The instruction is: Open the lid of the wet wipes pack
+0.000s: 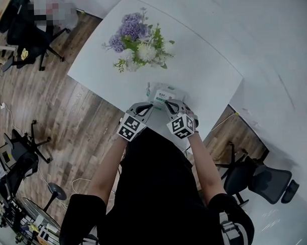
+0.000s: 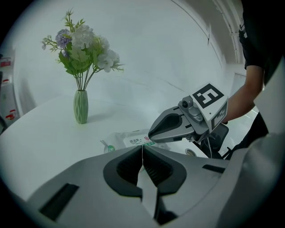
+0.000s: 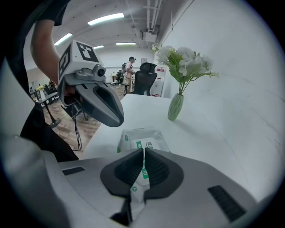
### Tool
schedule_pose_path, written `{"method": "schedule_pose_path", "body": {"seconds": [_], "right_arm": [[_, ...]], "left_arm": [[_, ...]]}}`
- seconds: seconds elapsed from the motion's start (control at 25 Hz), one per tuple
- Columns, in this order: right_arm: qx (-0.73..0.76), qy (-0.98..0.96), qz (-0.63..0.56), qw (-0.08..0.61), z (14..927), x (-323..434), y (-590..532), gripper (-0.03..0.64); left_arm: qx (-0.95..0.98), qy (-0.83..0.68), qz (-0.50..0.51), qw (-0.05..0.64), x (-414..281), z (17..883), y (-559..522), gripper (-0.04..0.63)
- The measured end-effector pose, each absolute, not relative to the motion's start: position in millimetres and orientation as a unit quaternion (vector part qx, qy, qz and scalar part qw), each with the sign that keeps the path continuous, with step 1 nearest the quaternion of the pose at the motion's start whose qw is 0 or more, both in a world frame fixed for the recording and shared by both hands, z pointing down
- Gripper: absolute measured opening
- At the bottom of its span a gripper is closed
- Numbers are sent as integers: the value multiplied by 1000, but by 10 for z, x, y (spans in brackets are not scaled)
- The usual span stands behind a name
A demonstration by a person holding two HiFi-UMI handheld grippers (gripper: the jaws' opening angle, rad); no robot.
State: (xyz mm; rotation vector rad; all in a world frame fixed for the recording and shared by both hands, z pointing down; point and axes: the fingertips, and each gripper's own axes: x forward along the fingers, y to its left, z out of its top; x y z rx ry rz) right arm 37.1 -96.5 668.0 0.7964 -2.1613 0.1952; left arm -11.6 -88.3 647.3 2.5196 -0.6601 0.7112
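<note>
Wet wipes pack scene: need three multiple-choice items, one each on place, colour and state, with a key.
1. Where does the white soft-plastic wet wipes pack lie?
A. in a cardboard box
B. on the white table, near the person's edge
C. on a shelf

2. What colour is the ribbed vase that holds the purple and white flowers?
A. green
B. blue
C. red

3. How do the jaws of the left gripper and the right gripper stand?
A. both wide apart
B. left clamped on the vase
C. both together, gripping nothing

Key:
1 B, the pack rests flat on the tabletop just ahead of both grippers.
2 A, the vase is pale green in both gripper views.
3 C, each gripper view shows only a thin slit between the jaws.
</note>
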Motion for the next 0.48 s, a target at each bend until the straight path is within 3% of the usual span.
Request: {"method": "schedule_pose_path", "body": {"seconds": [0.48], "right_arm": [[305, -856, 81, 410, 6759, 306, -985, 41]], "left_arm": [[913, -212, 267, 226, -46, 6630, -973, 23]]}}
